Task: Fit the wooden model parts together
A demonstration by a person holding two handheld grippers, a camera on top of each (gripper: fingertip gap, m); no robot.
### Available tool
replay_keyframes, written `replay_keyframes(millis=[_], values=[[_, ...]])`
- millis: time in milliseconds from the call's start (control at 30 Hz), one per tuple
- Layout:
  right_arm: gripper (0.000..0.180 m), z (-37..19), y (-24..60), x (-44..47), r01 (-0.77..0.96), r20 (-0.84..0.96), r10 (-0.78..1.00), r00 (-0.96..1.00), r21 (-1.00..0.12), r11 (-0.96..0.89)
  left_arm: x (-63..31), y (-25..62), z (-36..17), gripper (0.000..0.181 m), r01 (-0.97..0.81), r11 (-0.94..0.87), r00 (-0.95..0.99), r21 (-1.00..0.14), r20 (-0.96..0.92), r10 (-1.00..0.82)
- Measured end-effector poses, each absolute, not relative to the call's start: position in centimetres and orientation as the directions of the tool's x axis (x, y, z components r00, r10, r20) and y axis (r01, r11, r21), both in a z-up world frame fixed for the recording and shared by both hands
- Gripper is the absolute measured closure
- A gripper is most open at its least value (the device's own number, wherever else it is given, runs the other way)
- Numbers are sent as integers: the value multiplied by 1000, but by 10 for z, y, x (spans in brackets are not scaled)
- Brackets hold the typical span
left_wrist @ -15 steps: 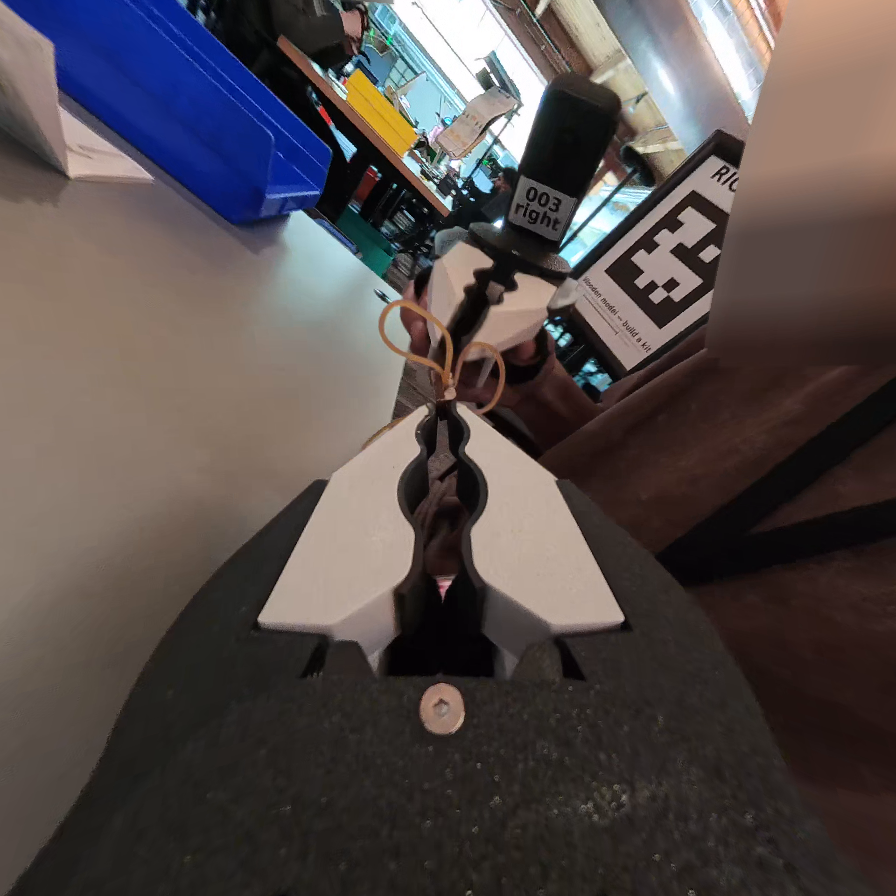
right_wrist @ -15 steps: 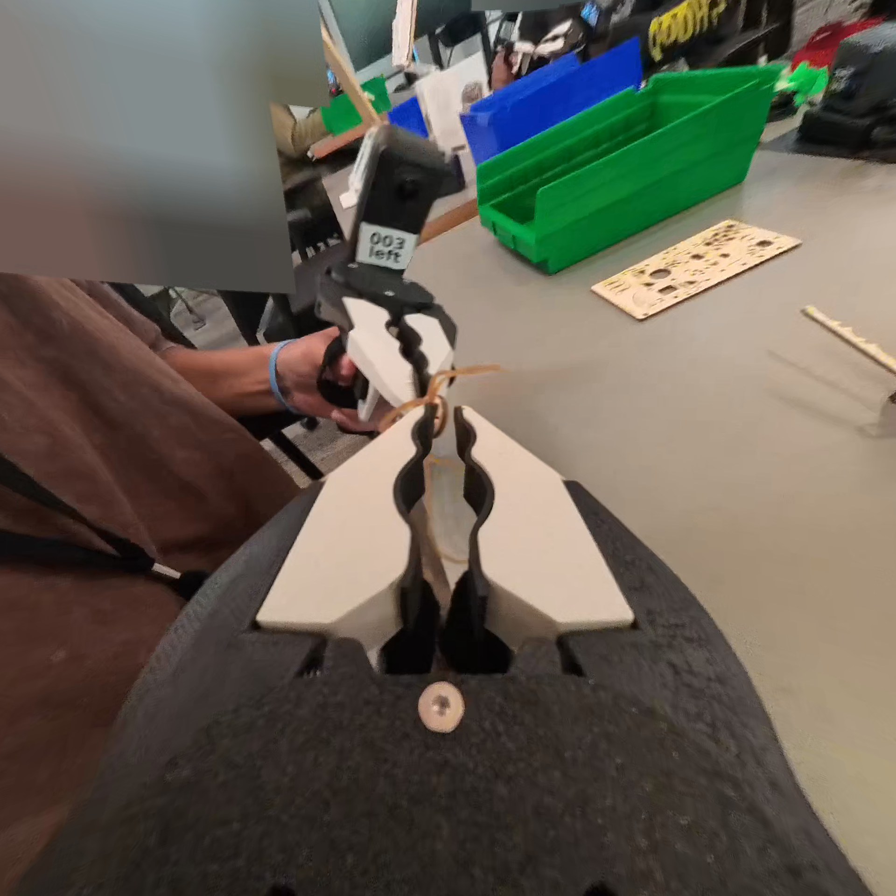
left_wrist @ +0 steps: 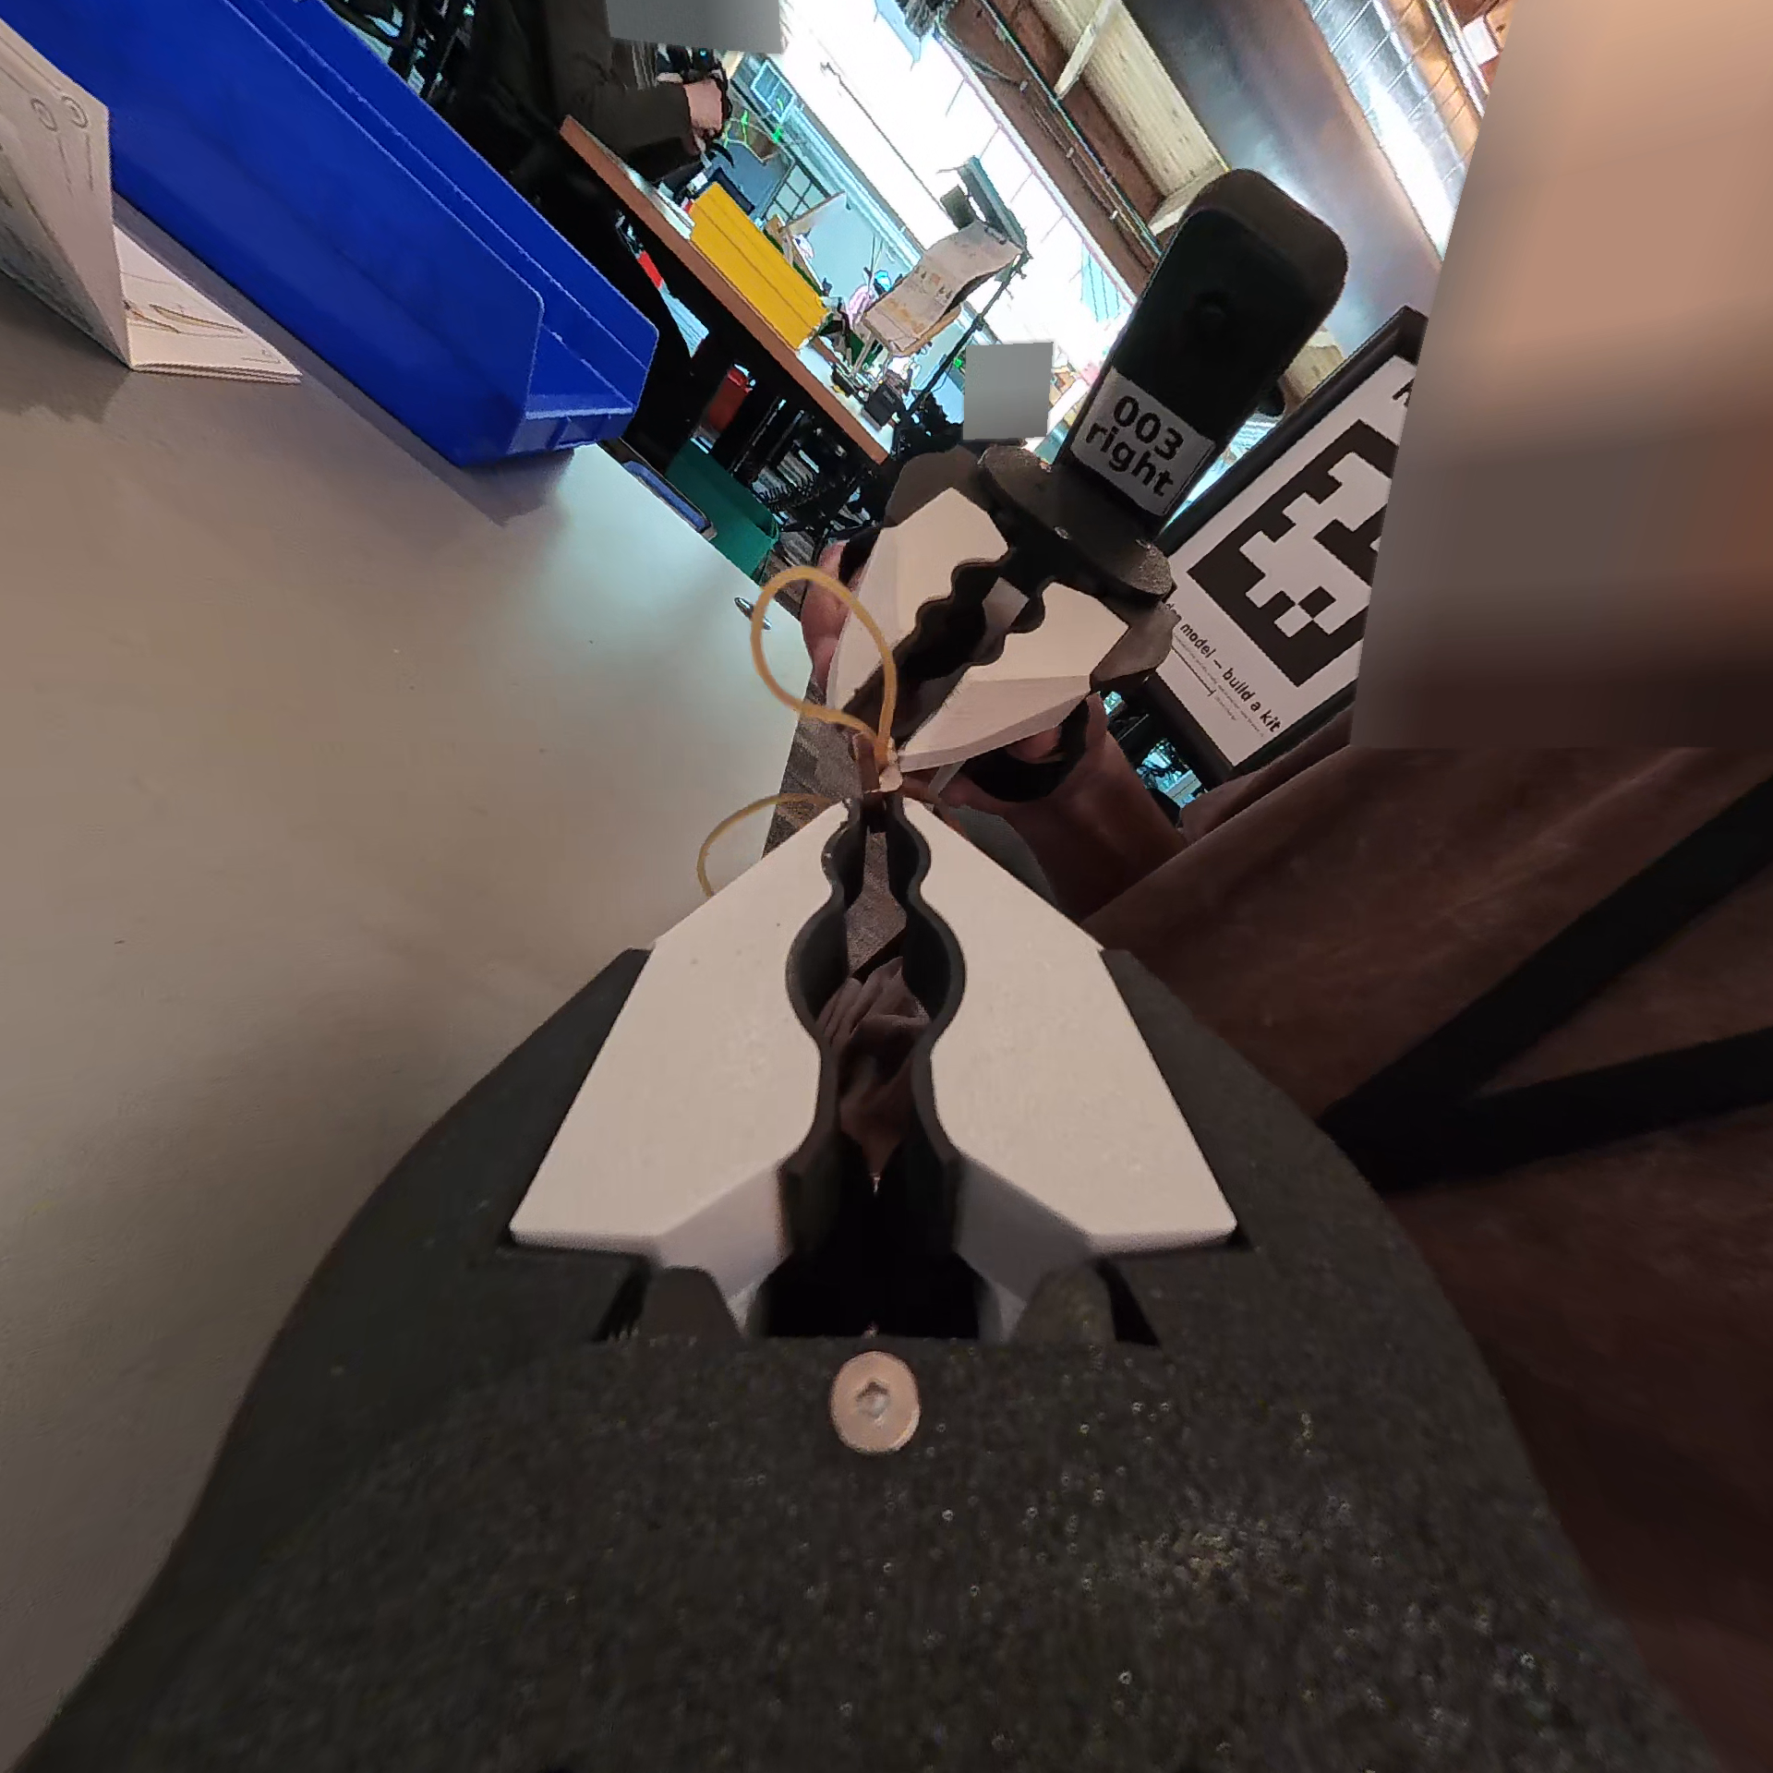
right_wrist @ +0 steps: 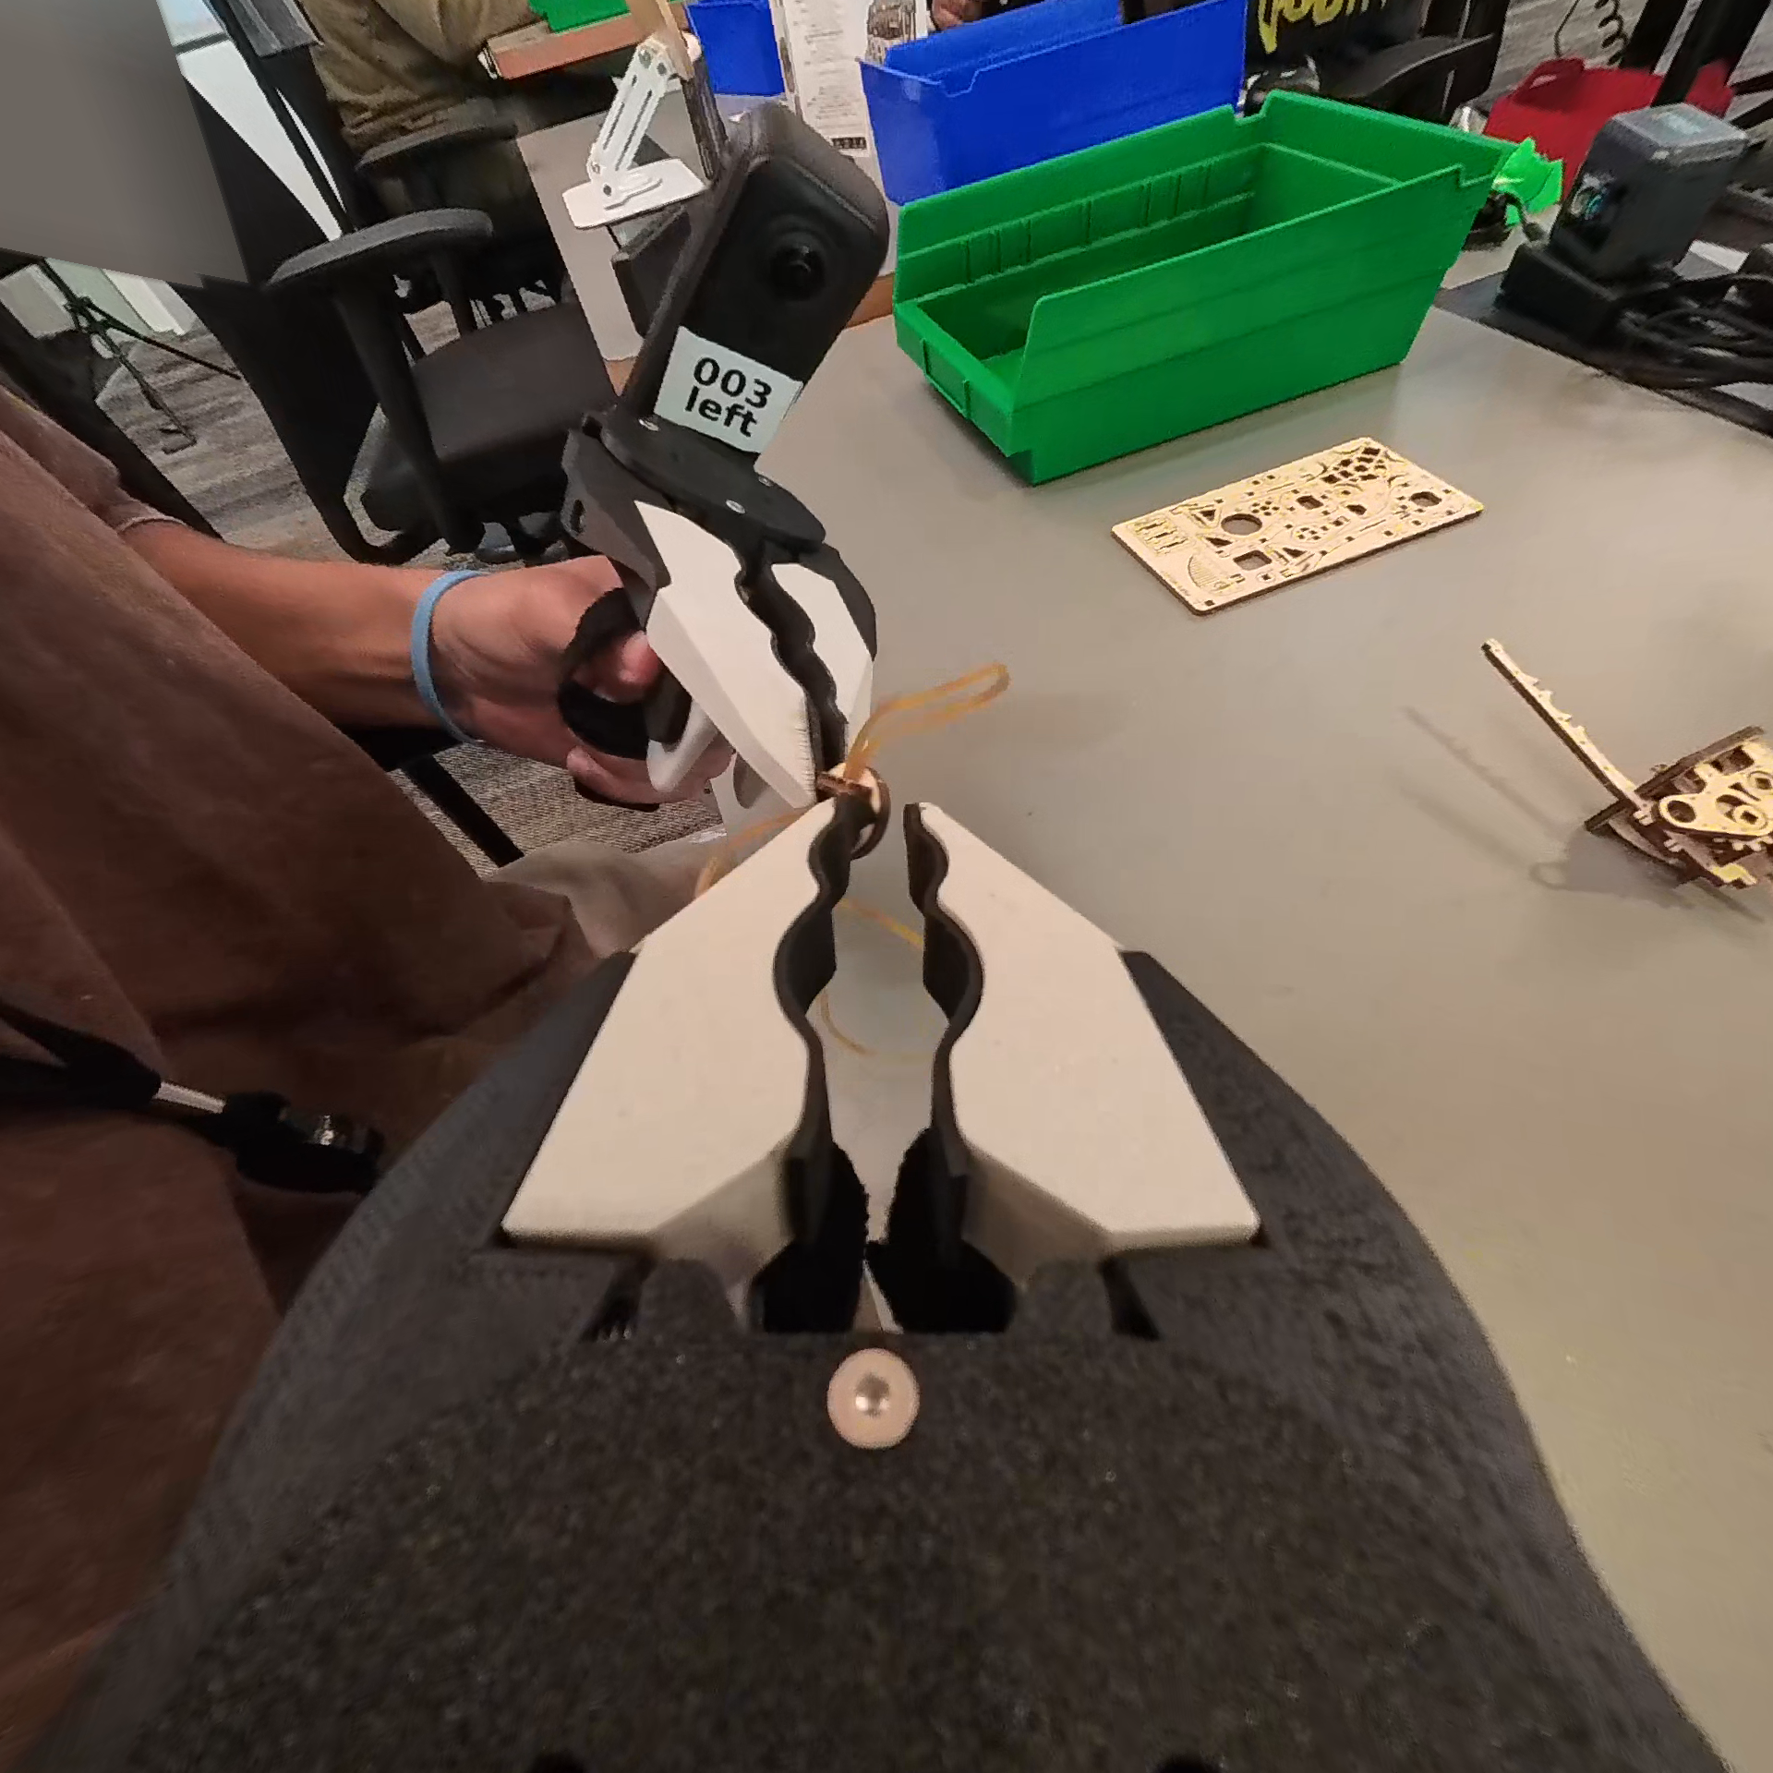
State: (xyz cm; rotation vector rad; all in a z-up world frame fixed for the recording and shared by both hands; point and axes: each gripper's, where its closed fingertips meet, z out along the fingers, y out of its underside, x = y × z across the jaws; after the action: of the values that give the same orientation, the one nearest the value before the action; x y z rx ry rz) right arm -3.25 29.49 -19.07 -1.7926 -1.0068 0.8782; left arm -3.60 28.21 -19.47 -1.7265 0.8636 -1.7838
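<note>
a: item one: left gripper (left_wrist: pixel 878 815), closed at its tips on a small wooden piece (left_wrist: pixel 875 775), held up off the desk (left_wrist: pixel 288 768).
b: purpose of hold?
a: judged: to keep the piece steady so the other tool can work on it. rubber band (left_wrist: pixel 823 652) loops out from the piece, slack, one loop upward, one trailing below.
b: item two?
a: right gripper (right_wrist: pixel 878 825), tips slightly parted, one finger (right_wrist: pixel 833 844) touching the same piece; whether it truly clamps it, cannot tell. the two grippers meet nose to nose over the desk edge, near the person's lap.
b: reason for the pose?
a: likely threading or seating the band on the piece, a two-handed job.
b: remaining stock?
a: partly built wooden model (right_wrist: pixel 1689 825), on the desk to the right, well apart. punched wooden sheet (right_wrist: pixel 1295 523), flat, near the green bin (right_wrist: pixel 1151 288). blue bin (right_wrist: pixel 1036 106) behind it.
b: status?
a: fitting not yet finished; risk: the band slipping off.
</note>
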Motion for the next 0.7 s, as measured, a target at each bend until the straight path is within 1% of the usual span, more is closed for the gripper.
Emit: replay_keyframes(millis=[167,367,700], values=[[167,-192,293,-33,242,-207,892,402,-916,-321,-34,281,-195,179,-78,-661,-60,-746,666,-744],[168,-183,289,-32,161,-299,889,347,-914,-371,-37,283,-192,179,-57,-664,-67,-745,667,-742],[168,-192,289,-34,188,-317,885,340,-899,-395,-34,278,-194,179,-80,-650,-65,-755,655,-753]])
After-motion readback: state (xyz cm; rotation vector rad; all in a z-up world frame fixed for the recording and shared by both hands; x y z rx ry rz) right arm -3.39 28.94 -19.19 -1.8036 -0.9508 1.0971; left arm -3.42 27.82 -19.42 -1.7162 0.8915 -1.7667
